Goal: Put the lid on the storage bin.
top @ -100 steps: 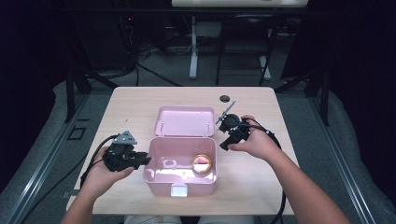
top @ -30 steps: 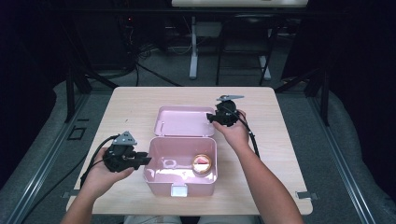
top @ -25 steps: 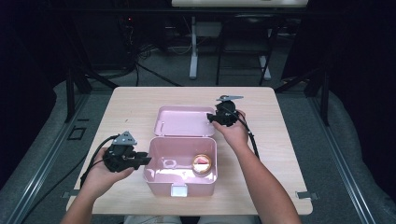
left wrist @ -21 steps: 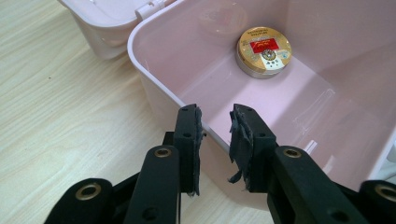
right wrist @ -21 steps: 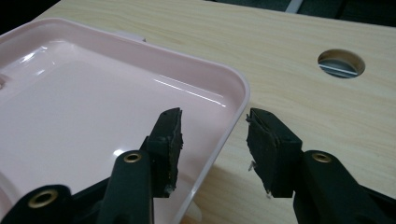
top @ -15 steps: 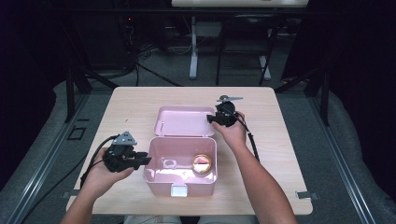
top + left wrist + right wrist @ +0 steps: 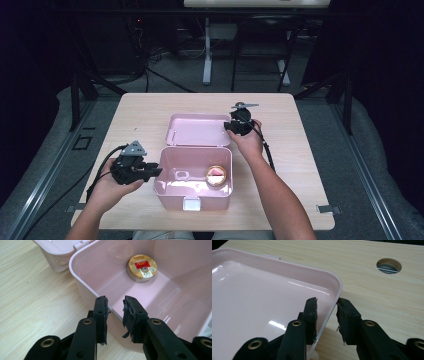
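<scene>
Nearest the person's edge of the table point(image 7: 150, 107), the left forearm comes up from the bottom of the high view, and the left hand point(image 7: 107, 187) cups the left gripper point(image 7: 150, 172), which lies roughly level and points right at the left wall of the pink box point(image 7: 172, 192). From the left gripper view that gripper point(image 7: 115, 305) straddles the box's rim point(image 7: 87, 291), one jaw outside the wall and one inside; the pads sit close to the plastic, but whether they press on it I cannot tell. Inside the box, a round gold tin point(image 7: 142, 267) with a red label lies flat on the floor, toward the right wall in the high view point(image 7: 216, 175).

Farther back, the right forearm stretches diagonally across the table, wrist bent, and the right hand point(image 7: 250, 142) carries the right gripper point(image 7: 231, 126) at the right edge of the box's open lid point(image 7: 197, 129), which lies flat behind the box. In the right gripper view its jaws have just been closing, and that gripper point(image 7: 327, 305) now has the lid's raised rim point(image 7: 337, 290) between them, one jaw over the inside of the lid, the other outside; a small gap still shows, so a firm pinch is not certain. Beyond, a round hole point(image 7: 389, 265) sits in the tabletop.
</scene>
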A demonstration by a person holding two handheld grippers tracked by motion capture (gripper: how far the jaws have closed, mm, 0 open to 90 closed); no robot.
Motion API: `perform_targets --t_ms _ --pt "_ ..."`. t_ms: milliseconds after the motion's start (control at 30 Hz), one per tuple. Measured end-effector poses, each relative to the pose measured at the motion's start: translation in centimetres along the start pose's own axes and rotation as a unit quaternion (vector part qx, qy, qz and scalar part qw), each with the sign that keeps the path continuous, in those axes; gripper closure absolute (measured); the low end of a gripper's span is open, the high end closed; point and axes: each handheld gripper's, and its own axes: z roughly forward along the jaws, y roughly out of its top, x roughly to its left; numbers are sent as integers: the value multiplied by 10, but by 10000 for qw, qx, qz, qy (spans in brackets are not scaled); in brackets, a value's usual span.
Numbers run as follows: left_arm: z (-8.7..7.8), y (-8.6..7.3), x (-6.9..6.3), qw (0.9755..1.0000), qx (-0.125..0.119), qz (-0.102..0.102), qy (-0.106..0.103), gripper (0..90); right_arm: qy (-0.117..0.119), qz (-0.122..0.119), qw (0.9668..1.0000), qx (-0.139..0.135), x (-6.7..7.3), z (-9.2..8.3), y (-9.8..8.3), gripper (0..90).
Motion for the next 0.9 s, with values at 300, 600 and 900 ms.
perform_targets --t_ms 300,600,900 --pt "0 0 0 10000 5 -7 2 722 -69 418 9990 146 3 -1 4 732" --pt "0 0 0 10000 5 -9 5 723 -176 492 9985 141 6 -2 6 752" --pt "0 1 -1 10000 20 21 -24 721 -229 568 9981 26 8 -4 8 771"
